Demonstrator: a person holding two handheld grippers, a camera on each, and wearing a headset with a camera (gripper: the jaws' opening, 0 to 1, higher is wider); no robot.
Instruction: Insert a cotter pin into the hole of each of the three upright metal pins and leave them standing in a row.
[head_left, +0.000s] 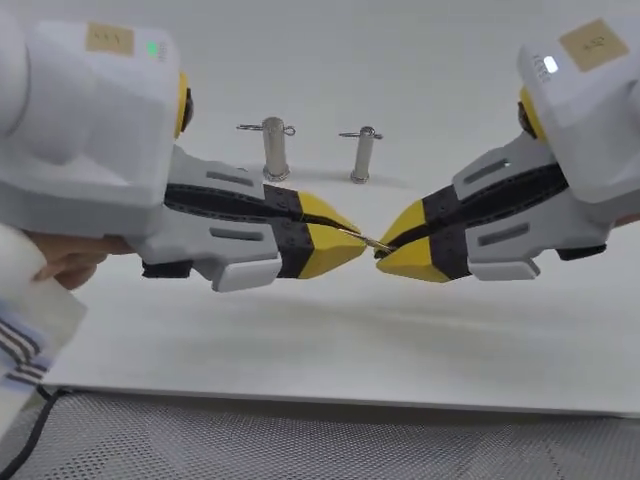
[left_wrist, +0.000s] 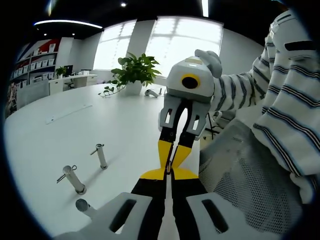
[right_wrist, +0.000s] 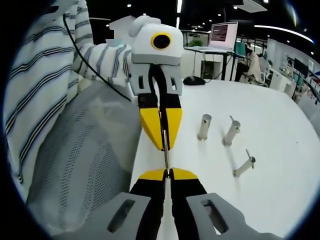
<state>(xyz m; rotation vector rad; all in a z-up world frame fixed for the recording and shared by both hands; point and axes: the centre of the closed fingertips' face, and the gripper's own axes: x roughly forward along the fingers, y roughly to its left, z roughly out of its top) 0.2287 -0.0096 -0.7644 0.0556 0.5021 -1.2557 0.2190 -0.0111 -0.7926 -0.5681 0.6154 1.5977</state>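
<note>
Two claws met tip to tip just above the white bench, with one thin cotter pin bridging the small gap between them. The left claw came in from the left of the head view, its yellow jaws pressed together on one end of the cotter pin. The right claw faced it from the right, jaws likewise clamped on the other end. In the right gripper view the cotter pin ran as a straight sliver from one pair of yellow tips into the other.

Farther back on the bench, well apart from the claws, the first metal pin and the second metal pin stood upright side by side. Each was crossed near its top by a fitted cotter. The right gripper view showed a third metal pin at the end of that row nearest the claws, also upright, its round top showing.
</note>
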